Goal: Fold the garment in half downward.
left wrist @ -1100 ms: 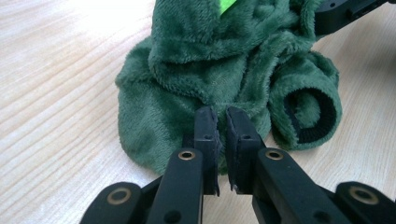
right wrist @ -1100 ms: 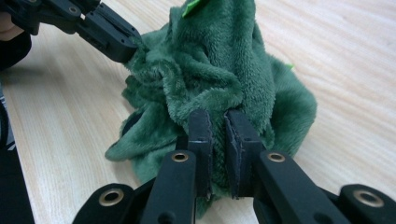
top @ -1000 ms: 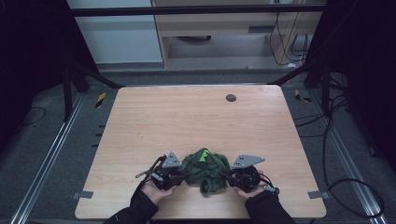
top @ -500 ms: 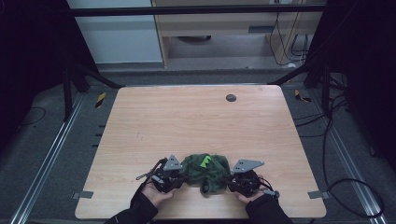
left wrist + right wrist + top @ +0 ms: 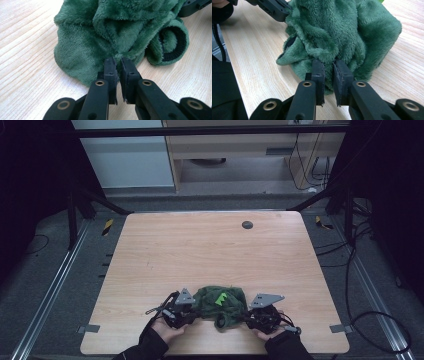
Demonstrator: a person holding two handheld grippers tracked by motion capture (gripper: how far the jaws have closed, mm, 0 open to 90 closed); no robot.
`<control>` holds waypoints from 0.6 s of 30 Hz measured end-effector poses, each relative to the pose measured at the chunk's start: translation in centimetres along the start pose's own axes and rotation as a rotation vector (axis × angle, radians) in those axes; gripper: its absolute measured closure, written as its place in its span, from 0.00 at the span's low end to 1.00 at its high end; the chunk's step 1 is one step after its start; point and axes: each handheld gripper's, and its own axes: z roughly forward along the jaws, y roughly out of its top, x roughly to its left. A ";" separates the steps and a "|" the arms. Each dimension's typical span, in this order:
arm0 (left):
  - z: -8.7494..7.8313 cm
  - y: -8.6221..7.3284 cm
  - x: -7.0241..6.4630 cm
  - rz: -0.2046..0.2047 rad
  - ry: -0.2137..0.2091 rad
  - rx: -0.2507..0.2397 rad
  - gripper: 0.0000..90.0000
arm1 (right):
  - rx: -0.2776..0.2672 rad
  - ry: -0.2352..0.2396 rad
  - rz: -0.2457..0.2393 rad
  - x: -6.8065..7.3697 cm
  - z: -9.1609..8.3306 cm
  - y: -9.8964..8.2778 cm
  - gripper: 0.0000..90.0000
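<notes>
Both grippers were on the green plush garment, bunched low in the frame's centre on the wooden table. My left gripper had its jaws nearly together, pinching a fold at the heap's edge. My right gripper pinched another fold, though its jaws had just been easing apart. I judged the work barely begun: cloth gripped, nothing spread or folded. One bright green patch showed on top; I could read no writing.
</notes>
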 end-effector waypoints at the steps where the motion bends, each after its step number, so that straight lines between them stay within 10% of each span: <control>1: 0.0 0.0 0.0 -0.001 0.000 -0.003 0.93 | 0.000 0.000 0.001 0.0 0.1 0.1 0.86; 18: 0.0 0.0 -0.1 0.000 -0.001 -0.014 0.93 | -0.145 -0.046 0.036 -0.1 -2.6 1.9 0.72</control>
